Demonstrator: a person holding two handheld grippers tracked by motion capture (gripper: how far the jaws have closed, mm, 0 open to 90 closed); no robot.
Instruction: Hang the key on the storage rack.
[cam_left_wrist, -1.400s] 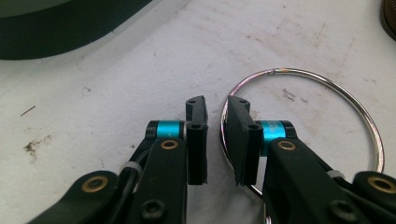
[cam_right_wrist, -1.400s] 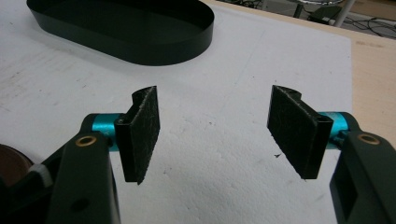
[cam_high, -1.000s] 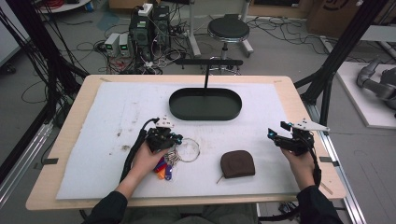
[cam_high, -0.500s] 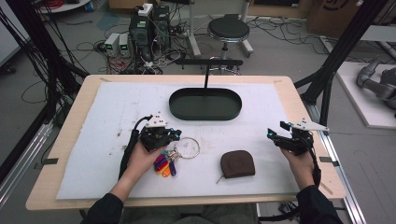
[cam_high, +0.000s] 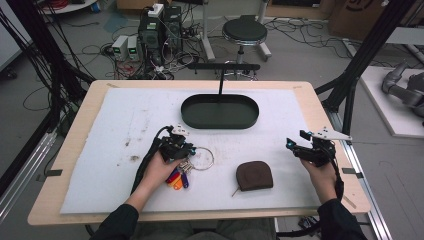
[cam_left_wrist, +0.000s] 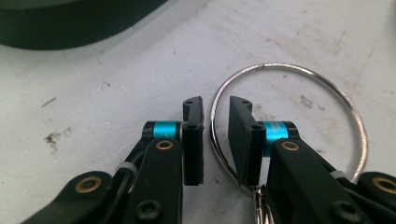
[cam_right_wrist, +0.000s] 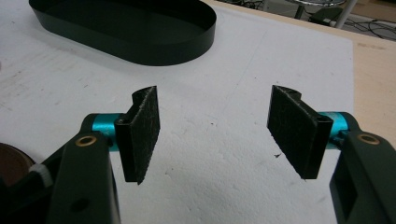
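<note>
High view is showing me sitting at the surface (cam_high: 125, 115), a white mat on a wooden top, with the dark oval tray (cam_high: 220, 111) lying at the far middle and holding nothing that I can see. Nearer to me, the brown pouch (cam_high: 254, 175) is resting between my two hands, zipped or not I cannot tell. My right gripper (cam_high: 302, 145) is hovering well to the right of it, its jaws standing wide apart around bare mat. My left gripper (cam_high: 184, 146) is sitting at the key ring (cam_high: 201, 158), with the coloured keys (cam_high: 178, 178) bunched beneath my hand. Left gripper view is showing its jaws having just been opening: they are standing slightly apart with the ring's thin wire (cam_left_wrist: 212, 116) passing between them, neither pad pressing on it. I am judging the danger to be that round, slick wire: closing off-centre could let it skate off the pads, and the dangling keys could drag it loose on any lift toward the tray.
</note>
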